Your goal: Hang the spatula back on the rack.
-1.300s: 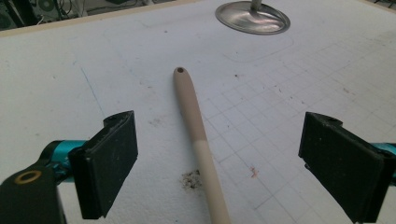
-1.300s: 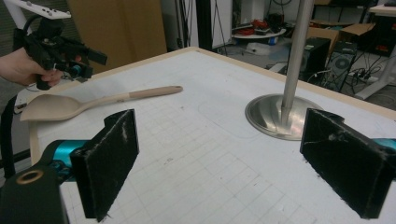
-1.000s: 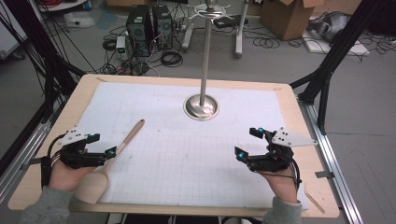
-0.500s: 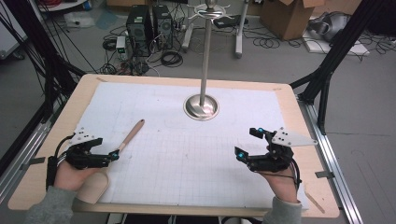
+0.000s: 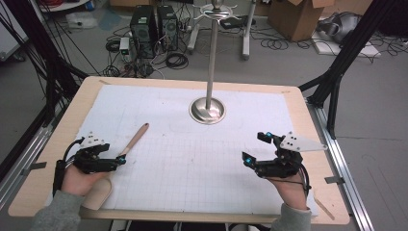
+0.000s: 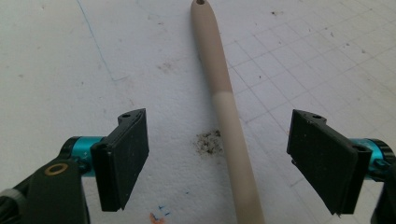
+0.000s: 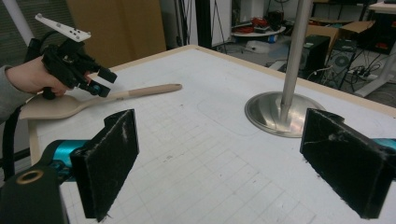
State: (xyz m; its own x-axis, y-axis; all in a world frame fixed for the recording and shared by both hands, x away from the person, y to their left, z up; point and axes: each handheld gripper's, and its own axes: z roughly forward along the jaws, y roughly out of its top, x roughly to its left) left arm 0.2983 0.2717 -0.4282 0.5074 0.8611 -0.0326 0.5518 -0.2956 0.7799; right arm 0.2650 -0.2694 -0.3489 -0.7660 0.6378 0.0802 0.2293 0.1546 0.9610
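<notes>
Left hand-held gripper (image 6: 219, 158) has been closing, pads apart around the wooden spoon (image 6: 224, 107). It looks light, stiff and smooth; grab mid-handle.

stand: steel pole on round base (image 5: 208, 109), upright, far side, between the tongs and well ahead | mat: white grid sheet (image 5: 202, 159) under both tongs | table: wooden rim (image 5: 57, 134) outside left tongs

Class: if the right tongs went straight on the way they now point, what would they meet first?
Probably nothing close: the right tongs face bare white mat. The steel stand base lies ahead and rightward, though depth is unclear.
</notes>
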